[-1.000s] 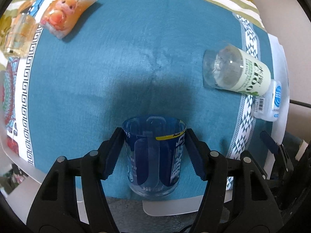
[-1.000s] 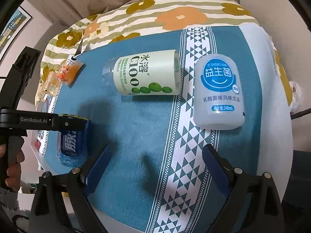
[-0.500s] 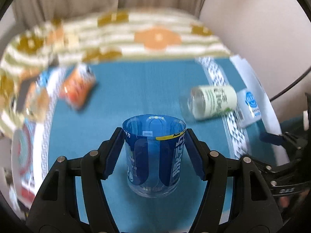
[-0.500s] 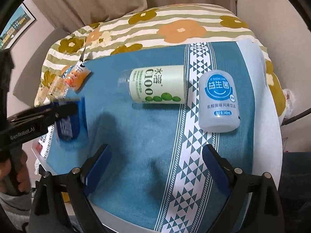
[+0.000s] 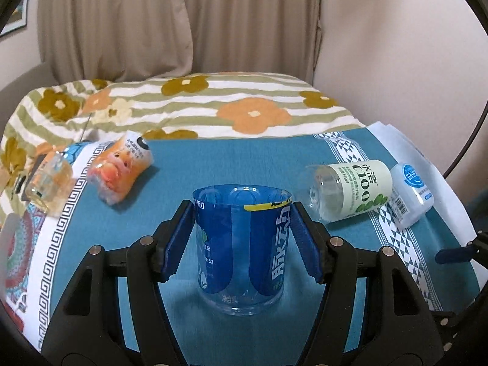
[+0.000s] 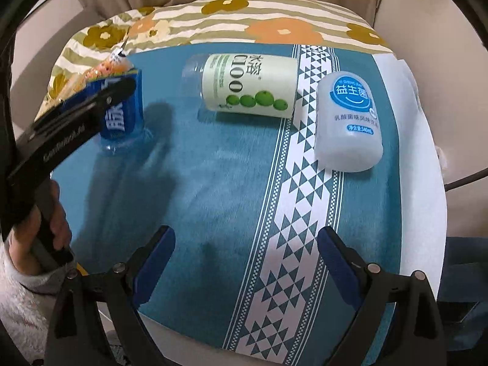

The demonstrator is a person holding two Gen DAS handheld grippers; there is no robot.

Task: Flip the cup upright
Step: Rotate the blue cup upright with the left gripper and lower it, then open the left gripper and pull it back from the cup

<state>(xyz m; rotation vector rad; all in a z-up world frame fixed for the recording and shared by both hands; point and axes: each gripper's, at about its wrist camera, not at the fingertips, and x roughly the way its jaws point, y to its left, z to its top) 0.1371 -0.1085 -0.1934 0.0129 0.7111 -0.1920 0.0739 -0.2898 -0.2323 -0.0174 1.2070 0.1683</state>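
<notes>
Left wrist view: the left tongs (image 5: 242, 238) are closed on the clear plastic cup with the blue printed label (image 5: 241, 244), one blue ribbed pad pressed against each side of its wall. A second ago this camera looked steeply down on the blue patterned cloth (image 5: 213, 164); now it looks level across it to the beige curtain (image 5: 122, 21), so the wrist has rotated and carried the cup with it. The cup now stands with its open rim up and its clear base down, apparently resting on the cloth. By that reading the flip is essentially done, and what remains is to let go cleanly. Lying on the cloth beyond are an orange snack packet (image 5: 120, 169), a pale green labelled bottle (image 5: 350, 195) on its side and a white bottle with a blue round logo (image 5: 411, 195) beside it.

Right wrist view: the right tongs (image 6: 245, 262) are spread wide and hold nothing, hovering over the near edge of the cloth. At the left, the cup (image 6: 122, 116) stands upright in the left tongs, where earlier it lay low and tilted. The green labelled bottle (image 6: 250, 85) and the white bottle (image 6: 347, 125) lie well apart from the cup, so release should not disturb them.
</notes>
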